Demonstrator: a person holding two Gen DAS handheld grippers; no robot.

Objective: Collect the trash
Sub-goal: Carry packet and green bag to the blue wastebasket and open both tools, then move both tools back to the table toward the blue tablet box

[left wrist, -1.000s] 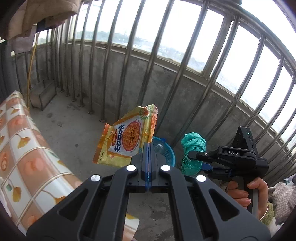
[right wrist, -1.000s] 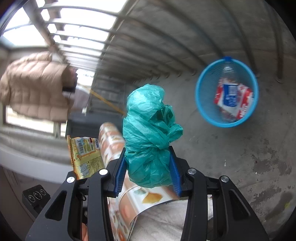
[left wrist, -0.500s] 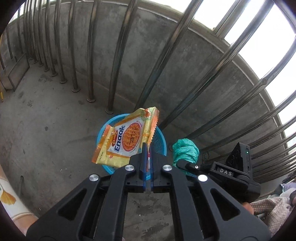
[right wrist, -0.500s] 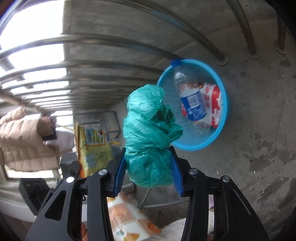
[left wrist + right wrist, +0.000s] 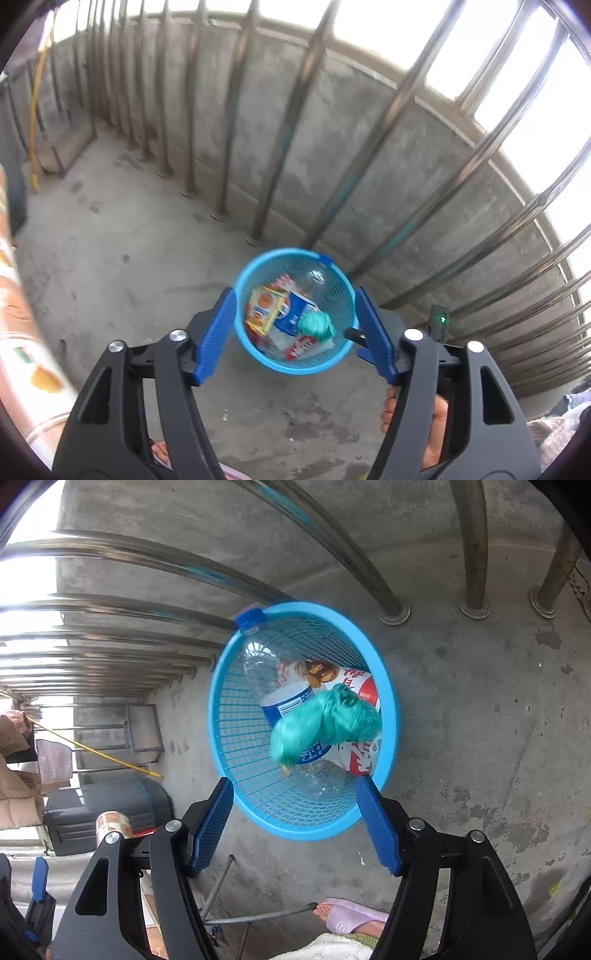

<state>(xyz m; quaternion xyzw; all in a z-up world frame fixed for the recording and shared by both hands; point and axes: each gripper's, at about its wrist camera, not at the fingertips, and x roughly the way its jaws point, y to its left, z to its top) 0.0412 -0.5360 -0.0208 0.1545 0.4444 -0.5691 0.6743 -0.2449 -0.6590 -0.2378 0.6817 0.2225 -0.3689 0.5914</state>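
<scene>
Left gripper (image 5: pixel 293 334): jaws opening, nothing pinched between them; held above the blue basket (image 5: pixel 258 266).
Yellow wrapper (image 5: pixel 263 309): seen lying at the basket's left side.
Green bag (image 5: pixel 325 720): blurred, over the bottle (image 5: pixel 273 686) in the basket.
Right gripper (image 5: pixel 295 825): jaws opening, nothing held.
Risk: the light basket could be tipped if its near rim is clipped by a gripper; the bag might bounce out.

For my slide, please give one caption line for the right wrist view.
Right gripper jaws opening above the round blue plastic basket, crumpled green plastic bag dropping onto a clear plastic bottle.
</scene>
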